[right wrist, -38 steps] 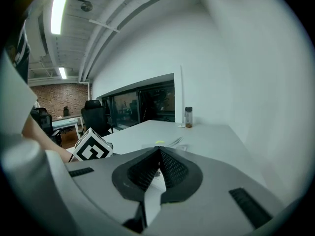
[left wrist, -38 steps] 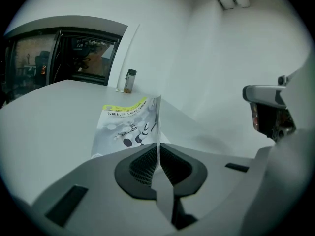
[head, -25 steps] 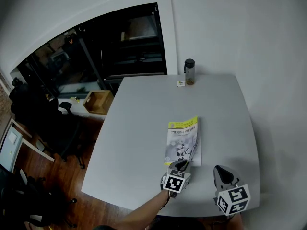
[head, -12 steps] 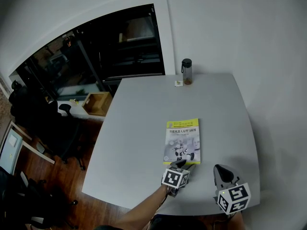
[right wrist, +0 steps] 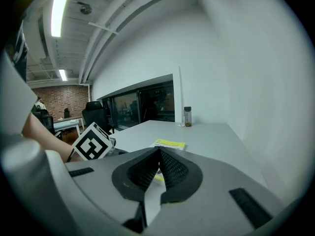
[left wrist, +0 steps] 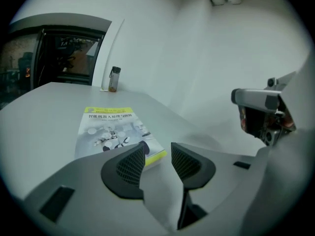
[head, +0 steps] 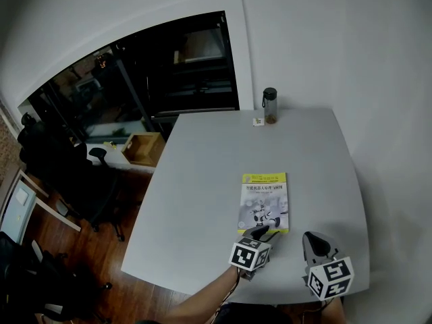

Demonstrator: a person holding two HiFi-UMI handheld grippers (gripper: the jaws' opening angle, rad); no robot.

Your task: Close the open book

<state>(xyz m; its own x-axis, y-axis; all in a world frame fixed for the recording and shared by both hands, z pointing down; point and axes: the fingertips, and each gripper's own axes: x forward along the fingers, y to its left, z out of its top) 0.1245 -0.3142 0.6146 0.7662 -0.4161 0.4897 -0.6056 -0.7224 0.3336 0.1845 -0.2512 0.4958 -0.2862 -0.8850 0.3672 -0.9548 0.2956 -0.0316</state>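
The book point(head: 264, 203) lies closed and flat on the white table point(head: 202, 181), its yellow-banded cover up. It also shows in the left gripper view, book point(left wrist: 113, 132), and in the right gripper view, book point(right wrist: 170, 144). My left gripper point(head: 262, 233) hovers just off the book's near edge. Its jaws are opening, left gripper point(left wrist: 157, 154), with nothing between them. My right gripper point(head: 312, 238) rests to the right of the book near the table's front edge, with the jaws of the right gripper point(right wrist: 158, 154) shut and empty.
A bottle point(head: 270, 105) with a dark cap stands at the table's far edge, beside a small white item point(head: 257, 121). A wooden box point(head: 143, 148) and office chairs lie beyond the left edge. A white wall runs along the right side.
My left gripper has opened, letting go of the book's near edge, and has lifted slightly back from it. The book stays flat. The right gripper has not moved.
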